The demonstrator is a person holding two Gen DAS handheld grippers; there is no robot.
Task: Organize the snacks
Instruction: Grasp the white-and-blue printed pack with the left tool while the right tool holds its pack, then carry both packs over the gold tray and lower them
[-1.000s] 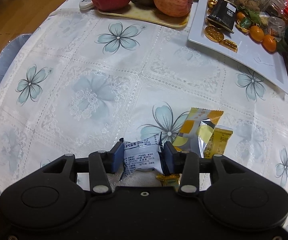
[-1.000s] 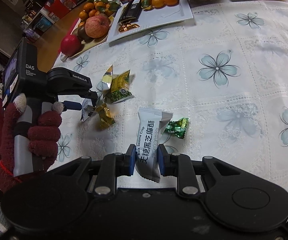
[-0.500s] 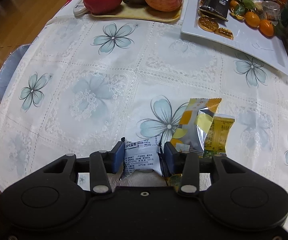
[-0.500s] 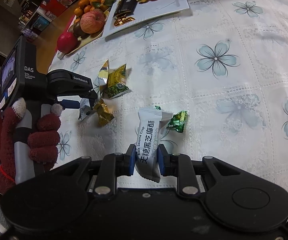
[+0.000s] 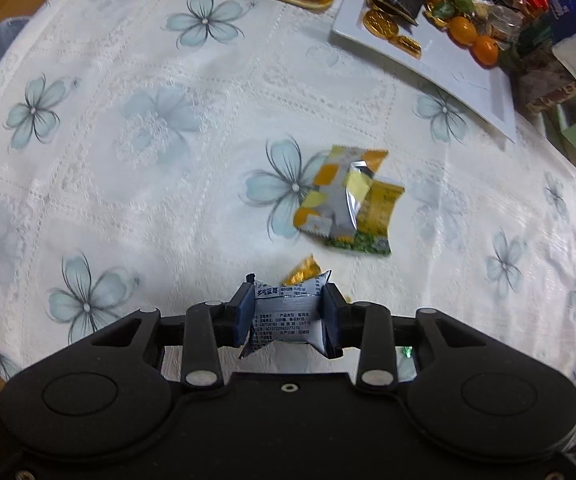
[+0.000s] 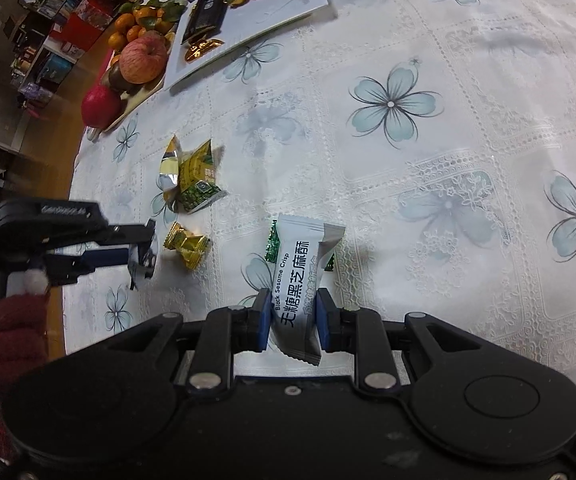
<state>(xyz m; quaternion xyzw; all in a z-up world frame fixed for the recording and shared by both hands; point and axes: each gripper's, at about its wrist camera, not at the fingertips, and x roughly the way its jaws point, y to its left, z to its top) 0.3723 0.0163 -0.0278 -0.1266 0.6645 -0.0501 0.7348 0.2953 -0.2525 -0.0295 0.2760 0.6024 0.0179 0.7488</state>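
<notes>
My left gripper (image 5: 288, 314) is shut on a small blue-grey snack packet (image 5: 285, 316), held above the tablecloth; it also shows in the right wrist view (image 6: 143, 256). My right gripper (image 6: 292, 316) is shut on a grey Black Sesame Crisp packet (image 6: 298, 276), lifted above a green candy (image 6: 273, 242). A gold candy (image 6: 187, 244) lies between the grippers. A silver-orange packet (image 5: 338, 196) overlaps a yellow-green packet (image 5: 376, 220) on the cloth. A white tray (image 5: 460, 76) at the far right holds gold coins, a black packet and small oranges.
A fruit tray with apples (image 6: 141, 60) stands at the far edge. Boxes and jars (image 5: 560, 40) crowd the far right corner. The table edge (image 6: 67, 200) runs close on the left of the right wrist view.
Both grippers have risen and moved forward with their packets. The left gripper has lifted its packet clear of the gold candy; the right packet now hangs over the green candy.
</notes>
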